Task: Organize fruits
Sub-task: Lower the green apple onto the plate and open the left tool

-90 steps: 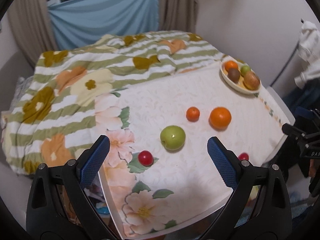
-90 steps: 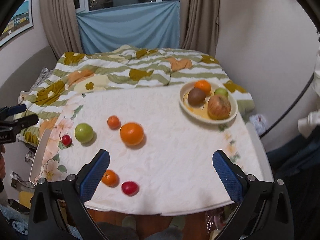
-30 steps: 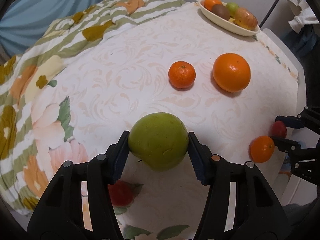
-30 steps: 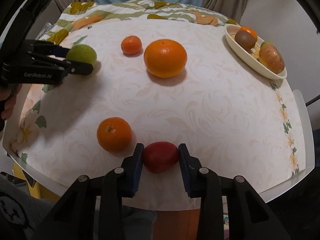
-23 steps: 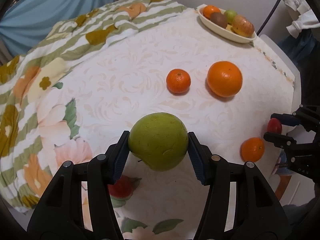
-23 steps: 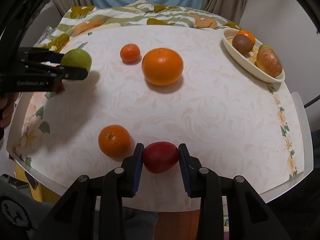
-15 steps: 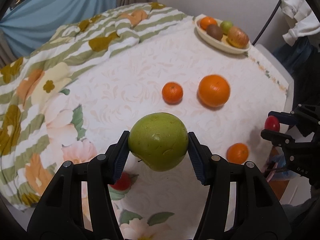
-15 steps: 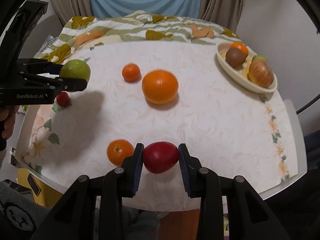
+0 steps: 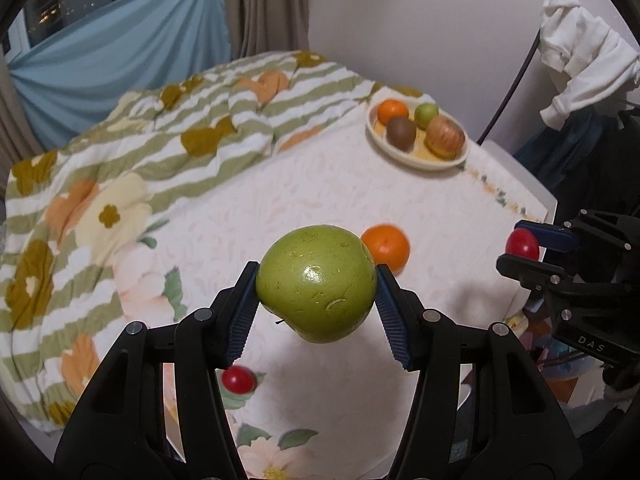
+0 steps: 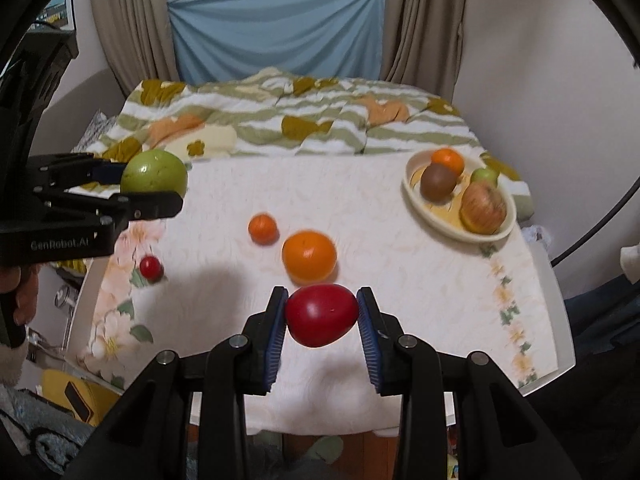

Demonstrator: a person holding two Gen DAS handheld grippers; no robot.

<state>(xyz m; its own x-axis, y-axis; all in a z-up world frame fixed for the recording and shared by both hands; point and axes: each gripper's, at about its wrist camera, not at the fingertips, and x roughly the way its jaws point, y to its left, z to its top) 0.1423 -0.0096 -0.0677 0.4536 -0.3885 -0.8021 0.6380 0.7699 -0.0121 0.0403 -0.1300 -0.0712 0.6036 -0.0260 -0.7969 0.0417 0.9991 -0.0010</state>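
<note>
My left gripper [image 9: 316,292] is shut on a green apple [image 9: 316,282] and holds it above the table; the apple also shows in the right wrist view [image 10: 154,176]. My right gripper [image 10: 322,316] is shut on a red fruit [image 10: 322,314], lifted over the table's near edge; it also shows in the left wrist view [image 9: 522,244]. A cream plate [image 10: 496,232] at the far right holds an orange, a kiwi, a small green fruit and a red-yellow apple. A large orange [image 10: 309,256], a small orange [image 10: 263,228] and a small red fruit [image 10: 151,267] lie on the tablecloth.
A bed with a striped floral quilt [image 10: 300,120] borders the table's far side. Curtains and a blue sheet [image 10: 276,28] hang behind. White clothing [image 9: 580,52] hangs at the right. The table edge [image 10: 560,320] runs close on the right.
Both grippers have risen and pulled back from the table with their fruits held. More of the room and the plate has come into view. The small orange near the front edge is hidden now.
</note>
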